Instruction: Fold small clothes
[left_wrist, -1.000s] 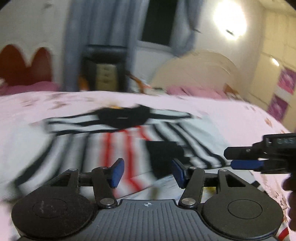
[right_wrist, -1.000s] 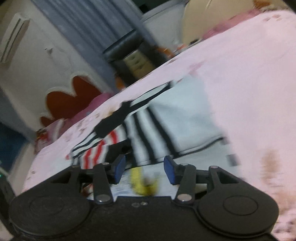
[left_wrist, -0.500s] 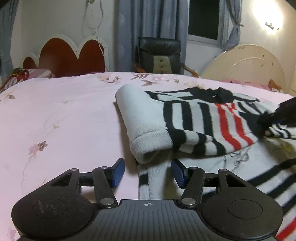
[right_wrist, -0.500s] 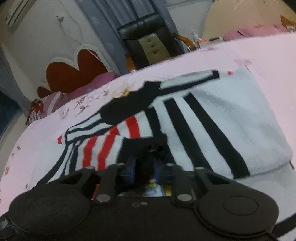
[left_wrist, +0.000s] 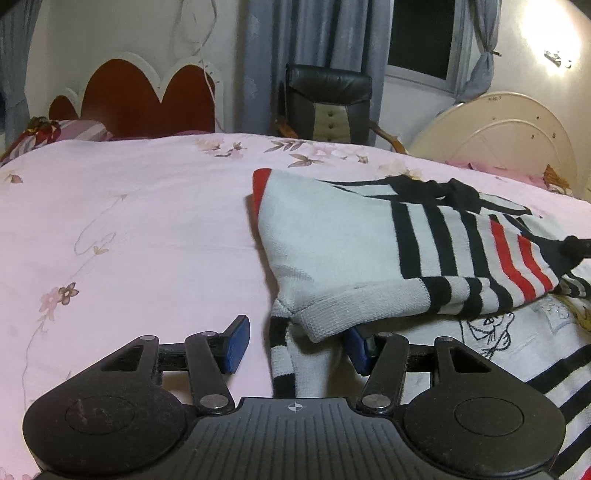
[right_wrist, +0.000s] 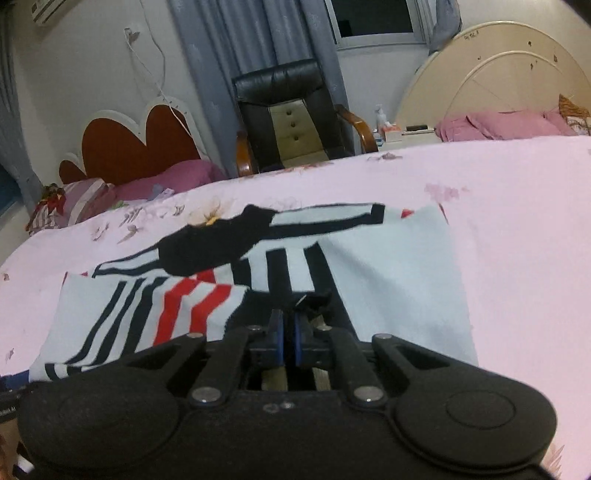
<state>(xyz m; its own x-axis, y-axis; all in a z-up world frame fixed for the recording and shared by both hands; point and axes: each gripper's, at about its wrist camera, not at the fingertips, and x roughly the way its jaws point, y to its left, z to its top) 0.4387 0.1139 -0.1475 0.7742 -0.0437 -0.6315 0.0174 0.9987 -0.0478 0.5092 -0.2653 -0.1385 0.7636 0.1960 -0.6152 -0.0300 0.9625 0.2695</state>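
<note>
Jaws of the right gripper (right_wrist: 289, 334) have just clenched on the dark cuff of the striped sweater (left_wrist: 369, 258) spread on the pink bed (left_wrist: 129, 229); the left gripper (left_wrist: 295, 345), moved to the other sleeve's cuff, straddles it unclenched, so folding can begin.

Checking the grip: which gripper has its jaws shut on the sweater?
The right gripper: shut on the sweater's black edge. The left gripper is open.
</note>
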